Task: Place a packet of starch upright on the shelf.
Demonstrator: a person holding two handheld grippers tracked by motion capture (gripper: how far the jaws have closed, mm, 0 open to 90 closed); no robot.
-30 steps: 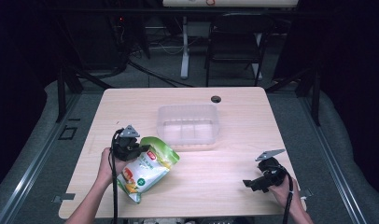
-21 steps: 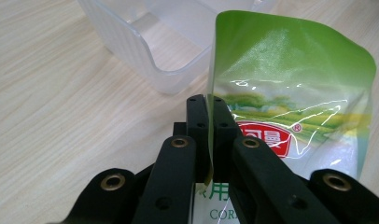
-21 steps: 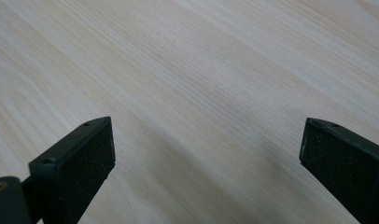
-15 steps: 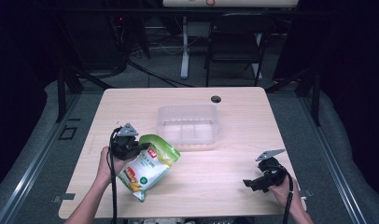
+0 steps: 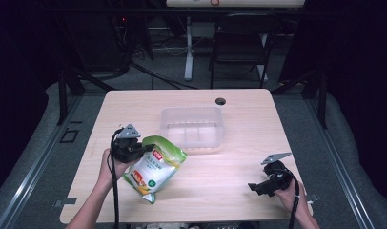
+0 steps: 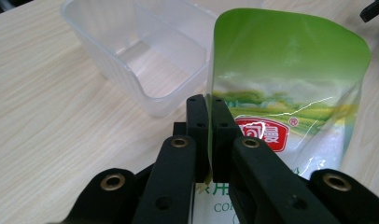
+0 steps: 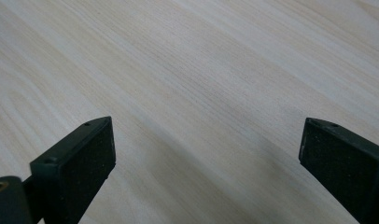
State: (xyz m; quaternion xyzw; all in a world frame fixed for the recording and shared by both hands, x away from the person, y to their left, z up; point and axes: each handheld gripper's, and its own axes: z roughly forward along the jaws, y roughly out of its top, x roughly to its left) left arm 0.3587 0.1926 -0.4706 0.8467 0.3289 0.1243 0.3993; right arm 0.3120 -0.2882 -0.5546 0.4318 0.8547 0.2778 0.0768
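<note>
Pinching glossy green pouch (image 6: 290, 79) edge

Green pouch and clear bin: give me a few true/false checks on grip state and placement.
1. The left gripper is clamped on the green pouch edge. True.
2. The pouch already lies inside the clear bin. False: it is outside, beside the bin's near left corner.
3. The right gripper holds a lid. False: its jaws stand wide apart over bare table.
4. The bin holds nothing. True.
</note>
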